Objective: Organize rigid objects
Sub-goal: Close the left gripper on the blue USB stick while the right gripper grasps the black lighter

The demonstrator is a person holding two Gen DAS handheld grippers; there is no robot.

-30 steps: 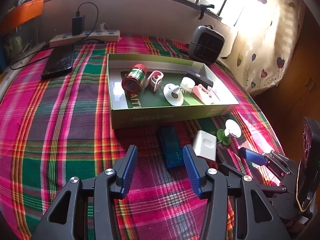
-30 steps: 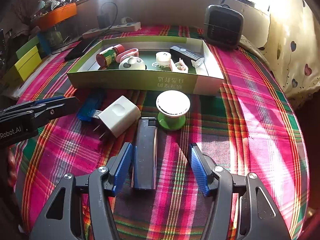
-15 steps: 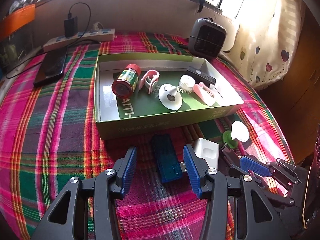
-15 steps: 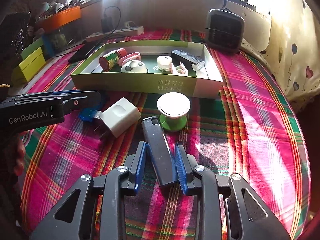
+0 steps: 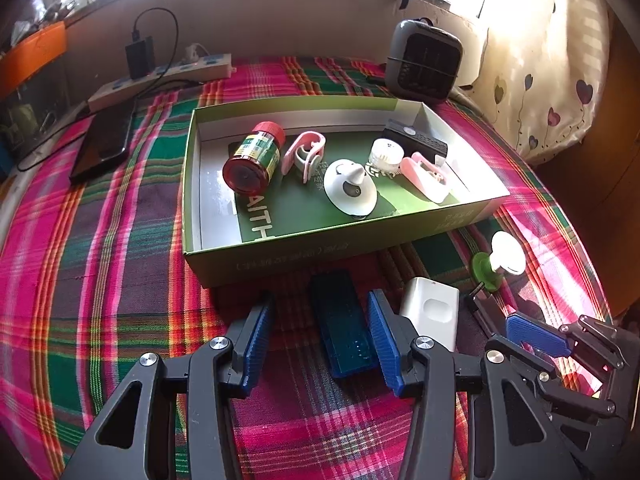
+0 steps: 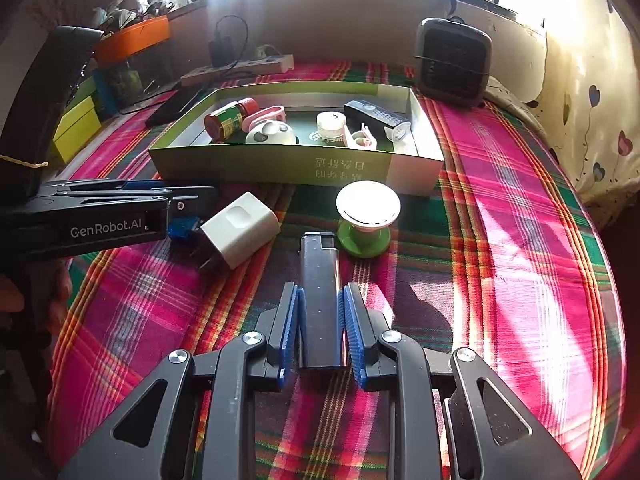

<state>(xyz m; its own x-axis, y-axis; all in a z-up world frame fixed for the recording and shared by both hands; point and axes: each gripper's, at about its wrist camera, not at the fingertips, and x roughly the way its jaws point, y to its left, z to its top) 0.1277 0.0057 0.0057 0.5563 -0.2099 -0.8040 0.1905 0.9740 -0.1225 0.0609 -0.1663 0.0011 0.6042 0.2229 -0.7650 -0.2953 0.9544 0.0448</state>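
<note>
My left gripper [image 5: 320, 328] is open and low over the plaid cloth. A blue translucent stick [image 5: 344, 328] lies between its fingers, close to the right pad, with a gap on the left. My right gripper [image 6: 320, 312] has its jaws closing on a black lighter [image 6: 320, 276], and both blue pads touch its sides. The lighter lies flat, pointing at the green box [image 6: 280, 166]. A white charger [image 6: 240, 228] and a green-footed white knob [image 6: 366, 216] sit between the grippers and the box. The left gripper [image 6: 120, 208] shows at the left of the right wrist view.
The green box [image 5: 320, 250] holds a red-capped jar [image 5: 254, 156], pink clip [image 5: 306, 152], white disc [image 5: 350, 192], black remote [image 5: 416, 142] and other small items. Behind stand a grey heater [image 5: 424, 66], a power strip [image 5: 160, 78] and a dark phone [image 5: 104, 142].
The right jaws went from wide open to closed against the lighter, which turned straight. The left gripper advanced until the blue stick lay between its fingers.
</note>
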